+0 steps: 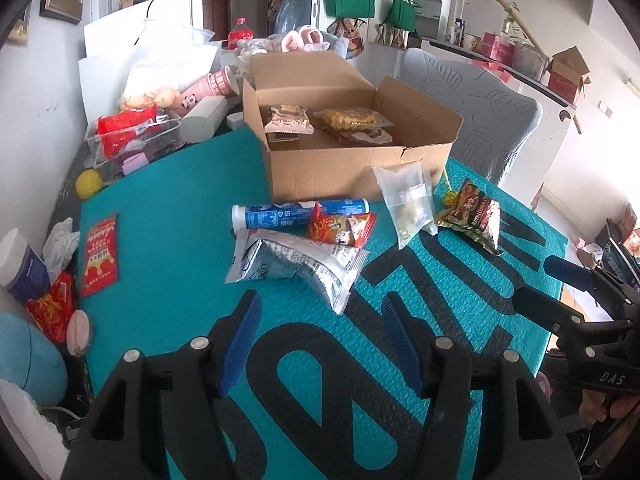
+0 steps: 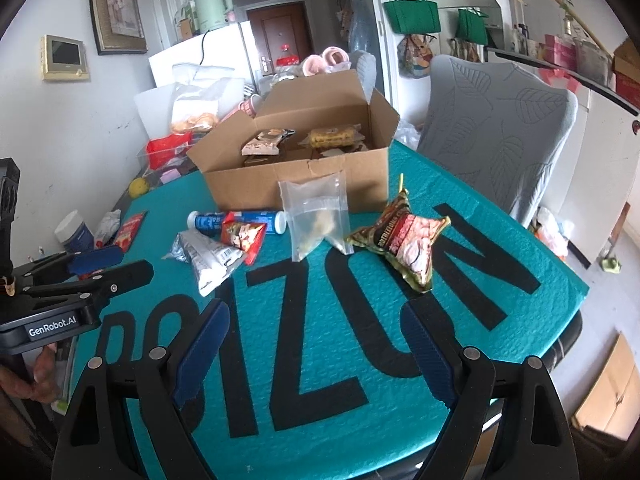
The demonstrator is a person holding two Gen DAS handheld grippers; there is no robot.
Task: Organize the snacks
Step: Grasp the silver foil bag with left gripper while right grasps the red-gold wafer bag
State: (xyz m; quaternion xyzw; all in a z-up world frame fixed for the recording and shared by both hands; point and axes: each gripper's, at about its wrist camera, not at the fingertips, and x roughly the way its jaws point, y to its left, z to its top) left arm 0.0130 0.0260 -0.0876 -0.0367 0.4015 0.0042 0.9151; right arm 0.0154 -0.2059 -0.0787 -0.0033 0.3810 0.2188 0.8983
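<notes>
Both tongs hang empty above a teal mat (image 2: 320,360) on the worktop, the left tongs (image 1: 318,344) half apart, the right tongs (image 2: 316,356) wide apart. Ahead lie the snacks: a silver packet (image 1: 296,262), blue tube (image 1: 280,212), red packet (image 1: 342,226), clear bag (image 1: 408,200) and brown packet (image 1: 474,214), just before an open box (image 1: 340,160) holding more packets.
</notes>
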